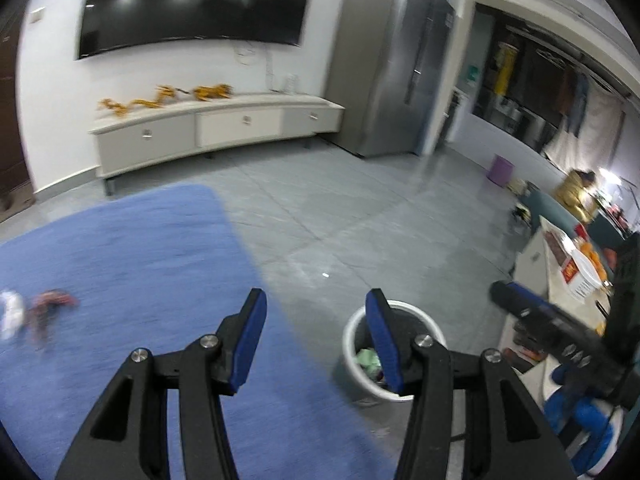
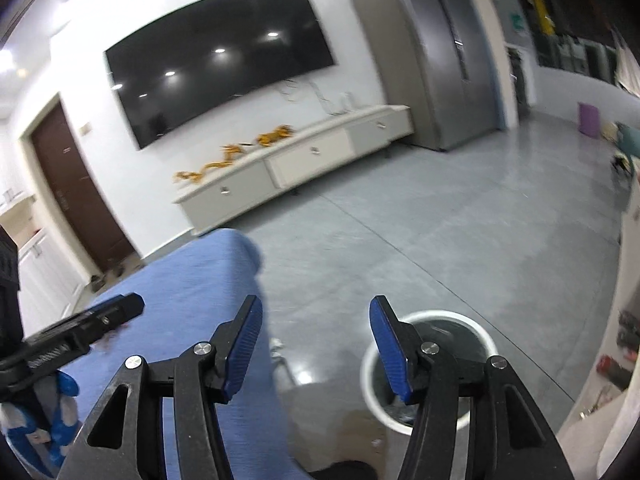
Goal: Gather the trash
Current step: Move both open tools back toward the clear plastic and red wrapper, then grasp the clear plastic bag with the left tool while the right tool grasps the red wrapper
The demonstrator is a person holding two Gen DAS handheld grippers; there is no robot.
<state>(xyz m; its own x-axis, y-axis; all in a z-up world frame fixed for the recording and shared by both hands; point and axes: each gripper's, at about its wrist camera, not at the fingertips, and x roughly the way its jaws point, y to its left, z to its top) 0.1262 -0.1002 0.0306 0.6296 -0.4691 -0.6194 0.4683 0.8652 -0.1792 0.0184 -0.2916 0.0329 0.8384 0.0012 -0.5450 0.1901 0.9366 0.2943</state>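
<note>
A white trash bin [image 1: 354,344] stands on the grey floor by the blue rug [image 1: 120,264]; it holds green trash [image 1: 367,360]. It also shows in the right wrist view [image 2: 372,380]. A white crumpled piece [image 1: 10,314] and a reddish piece of trash [image 1: 50,306] lie on the rug at the far left. A small white scrap [image 2: 277,345] lies on the floor beside the rug. My left gripper [image 1: 316,304] is open and empty above the rug's edge, left of the bin. My right gripper [image 2: 316,312] is open and empty, above the bin's left side.
A low white TV cabinet [image 1: 216,128] with yellow dragon figures [image 1: 160,98] stands under a wall TV [image 1: 196,4]. A grey fridge [image 1: 392,64] stands to its right. A purple bin [image 1: 500,170] is far right. A cluttered white table [image 1: 560,280] is at the right.
</note>
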